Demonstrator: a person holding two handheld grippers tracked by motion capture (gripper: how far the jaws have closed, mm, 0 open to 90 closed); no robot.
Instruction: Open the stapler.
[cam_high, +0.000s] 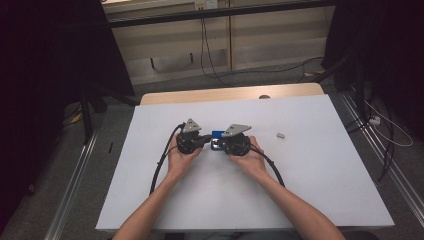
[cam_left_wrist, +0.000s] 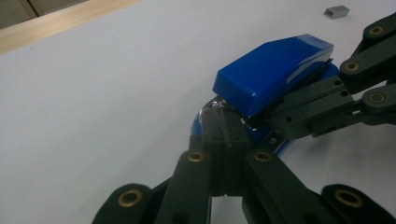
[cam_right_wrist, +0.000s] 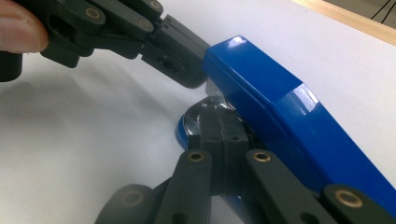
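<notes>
A blue stapler (cam_high: 218, 134) lies mid-table between my two grippers, its top (cam_left_wrist: 275, 70) raised off the base (cam_right_wrist: 183, 131). My left gripper (cam_left_wrist: 223, 125) is shut, its tips pressed against the stapler's near end. It comes in from the upper left in the right gripper view as the left gripper (cam_right_wrist: 184, 70), touching the end of the top. My right gripper (cam_right_wrist: 219, 119) is shut too, with its tips in the gap between top and base. In the left gripper view, the right gripper (cam_left_wrist: 280, 119) reaches in from the right under the top.
A small grey metal piece (cam_high: 280, 135) lies on the white table sheet (cam_high: 310, 185) to the right of the grippers, and shows as the grey piece (cam_left_wrist: 337, 11) beyond the stapler. A wooden edge (cam_high: 225, 94) runs along the table's far side.
</notes>
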